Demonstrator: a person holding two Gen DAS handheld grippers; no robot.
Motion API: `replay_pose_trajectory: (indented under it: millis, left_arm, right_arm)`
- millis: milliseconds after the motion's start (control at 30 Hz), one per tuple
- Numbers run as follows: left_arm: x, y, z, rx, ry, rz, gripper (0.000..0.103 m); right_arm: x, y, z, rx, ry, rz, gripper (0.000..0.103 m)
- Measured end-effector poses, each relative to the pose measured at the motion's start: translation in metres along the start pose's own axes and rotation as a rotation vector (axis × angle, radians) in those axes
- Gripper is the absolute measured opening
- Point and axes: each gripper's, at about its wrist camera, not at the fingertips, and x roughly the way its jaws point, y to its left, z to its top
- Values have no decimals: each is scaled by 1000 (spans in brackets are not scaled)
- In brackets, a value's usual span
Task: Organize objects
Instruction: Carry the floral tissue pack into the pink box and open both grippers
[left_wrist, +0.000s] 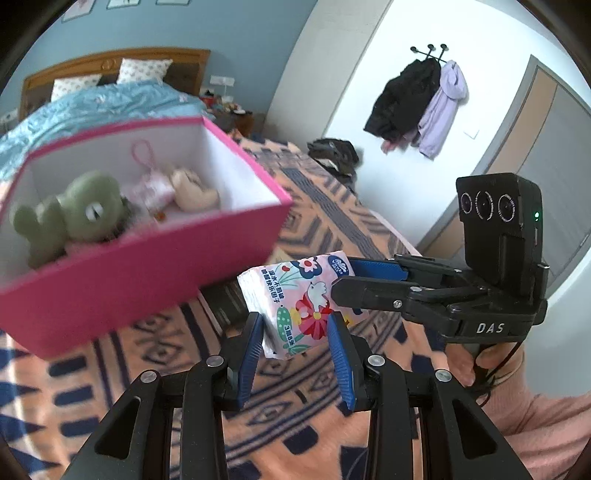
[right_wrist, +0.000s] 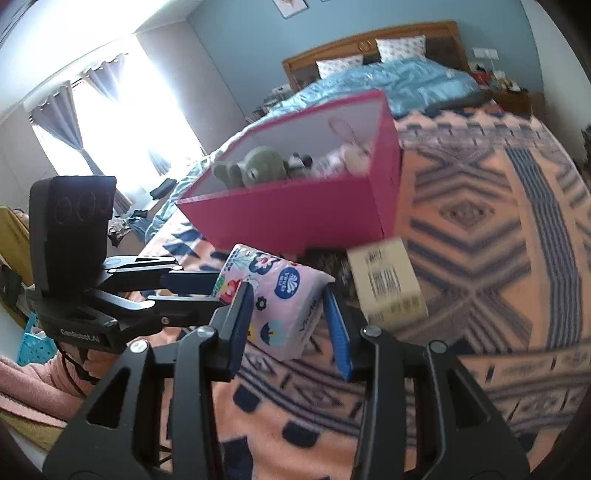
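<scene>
Pink box (left_wrist: 147, 273) sits just ahead-left of both grippers on the patterned blanket (left_wrist: 332, 221), open top, white inside. In it: green plush (left_wrist: 74, 214), a beige plush (left_wrist: 192, 188) and a small pink pouch with loop (left_wrist: 149, 188). A cardboard carton (right_wrist: 388, 284) lies right of the box, close to the right gripper's far finger. Blue quilt (right_wrist: 406, 81) and headboard behind; coats (left_wrist: 417, 107) on a wall hook.

Tissue pack (left_wrist: 299, 299): soft pink wrap, flower and bird print, blue round logo, held off the blanket between the two grippers. Left gripper (left_wrist: 295, 347) clamps one end, pads pressed into the wrap. Right gripper (right_wrist: 288, 321) clamps the other end, pack squeezed between its blue pads (right_wrist: 338, 328).
</scene>
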Motion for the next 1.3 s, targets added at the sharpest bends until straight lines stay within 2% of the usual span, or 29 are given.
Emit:
replay_pose_trajectory:
  millis: [400,700,933,1300]
  left_arm:
    - [-16,17,46,9,-65,49,35]
    - [-11,26,73,21,-85,98,35]
    - [8,42,78,-4,-46,119,35]
    - [34,60,78,-67,25,101,35]
  right_arm:
    - [8,-1,69,-31,-59,55,42]
    - [29,-12,104,-36,-48,33,42]
    - [49,-22,112,-23,-8,13,42]
    - [75,-30,111,-38,73,-60,43]
